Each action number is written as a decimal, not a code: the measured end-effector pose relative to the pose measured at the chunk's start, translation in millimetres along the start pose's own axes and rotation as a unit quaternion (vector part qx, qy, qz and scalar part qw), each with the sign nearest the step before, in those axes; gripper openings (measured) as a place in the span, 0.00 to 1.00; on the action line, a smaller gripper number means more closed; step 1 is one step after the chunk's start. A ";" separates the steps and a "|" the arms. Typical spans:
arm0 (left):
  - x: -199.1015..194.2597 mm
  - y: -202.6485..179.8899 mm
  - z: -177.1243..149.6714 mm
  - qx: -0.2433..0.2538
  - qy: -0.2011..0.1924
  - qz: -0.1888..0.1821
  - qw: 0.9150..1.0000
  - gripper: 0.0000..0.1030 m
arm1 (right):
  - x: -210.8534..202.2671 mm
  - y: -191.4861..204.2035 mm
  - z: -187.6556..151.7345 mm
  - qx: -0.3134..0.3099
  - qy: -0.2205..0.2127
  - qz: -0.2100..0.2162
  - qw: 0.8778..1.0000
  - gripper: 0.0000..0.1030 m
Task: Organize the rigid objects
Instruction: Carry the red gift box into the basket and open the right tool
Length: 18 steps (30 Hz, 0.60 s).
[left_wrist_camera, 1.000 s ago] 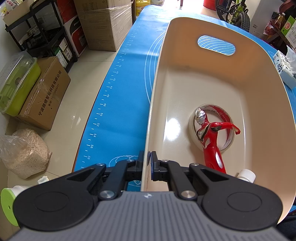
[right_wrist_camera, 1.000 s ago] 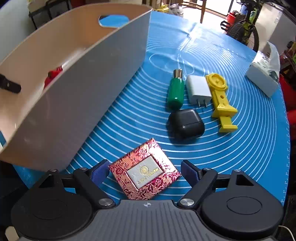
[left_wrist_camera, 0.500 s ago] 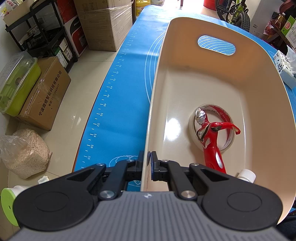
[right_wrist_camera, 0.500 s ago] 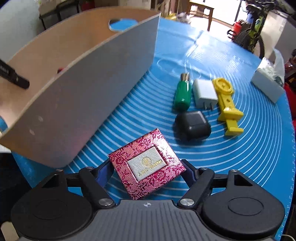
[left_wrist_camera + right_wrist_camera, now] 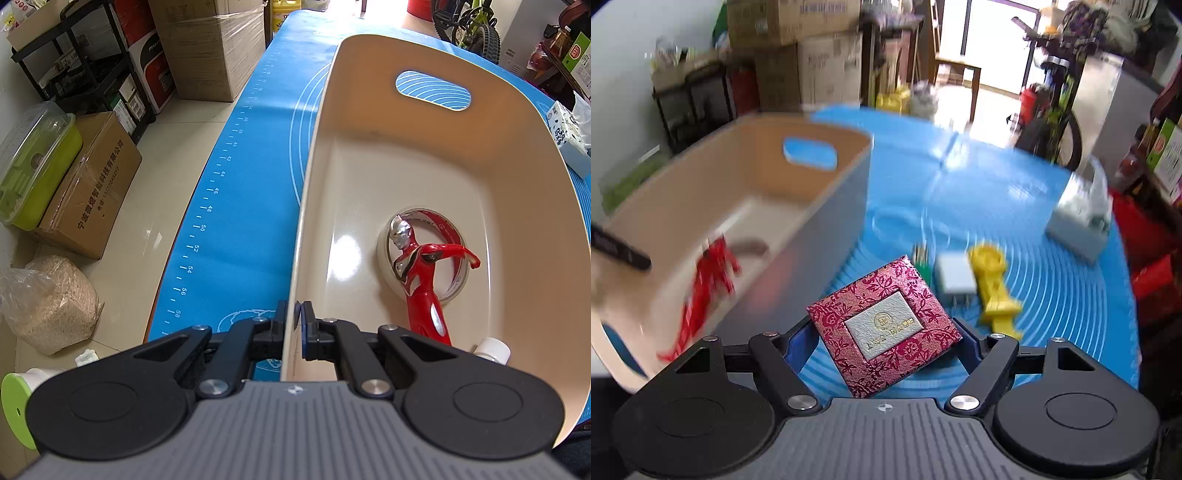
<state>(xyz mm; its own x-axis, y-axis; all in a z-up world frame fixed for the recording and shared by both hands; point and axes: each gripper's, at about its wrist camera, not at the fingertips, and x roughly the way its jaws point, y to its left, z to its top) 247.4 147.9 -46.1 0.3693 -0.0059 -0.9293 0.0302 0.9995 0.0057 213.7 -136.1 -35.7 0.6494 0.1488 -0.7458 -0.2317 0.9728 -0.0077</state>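
In the left wrist view my left gripper [image 5: 294, 319] is shut on the near rim of a beige basket [image 5: 406, 155]. A red and silver figure [image 5: 417, 273] lies inside it across a roll of tape [image 5: 456, 288], with a white-capped item [image 5: 493, 349] near the corner. In the blurred right wrist view my right gripper [image 5: 884, 334] is shut on a red floral box [image 5: 882, 314] with a pale label, held above the blue mat. The basket [image 5: 827, 229] stands to its left, and the red figure [image 5: 709, 273] shows inside.
Behind the held box a green item [image 5: 921, 262], a white charger [image 5: 955, 275] and a yellow toy [image 5: 995, 288] lie on the blue mat [image 5: 1052, 295]. A tissue pack [image 5: 1082, 218] sits at the far right. Cartons and shelves line the floor left of the table.
My right gripper closed on the red floral box and lifted it off the mat, tilting upward so the basket's inside shows. The left gripper and basket have not moved.
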 end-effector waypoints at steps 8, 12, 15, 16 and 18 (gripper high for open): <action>0.1 -0.4 0.0 0.000 0.000 0.000 1.000 0.08 | -25.5 17.3 44.8 -0.009 -0.069 0.011 0.998 0.76; 0.2 -0.3 0.0 0.000 0.000 0.000 1.000 0.08 | -24.9 36.3 61.4 -0.023 -0.082 0.029 0.996 0.76; 0.1 -0.8 0.1 0.000 0.000 0.001 1.000 0.08 | -18.1 55.5 70.0 -0.035 -0.082 0.045 0.995 0.76; 0.1 -0.9 0.2 0.000 0.000 0.001 1.000 0.08 | -14.5 61.6 72.8 -0.041 -0.081 0.052 0.995 0.76; 0.1 -0.7 0.1 0.000 0.000 0.001 1.000 0.08 | -6.5 77.0 75.1 -0.054 -0.072 0.061 0.994 0.76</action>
<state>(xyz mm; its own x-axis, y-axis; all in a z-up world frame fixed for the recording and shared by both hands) 247.5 147.2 -46.1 0.3693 -0.0045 -0.9293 0.0304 0.9995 0.0073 246.0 -48.8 18.6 0.7071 0.2952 -0.6426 -0.3864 0.9223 -0.0014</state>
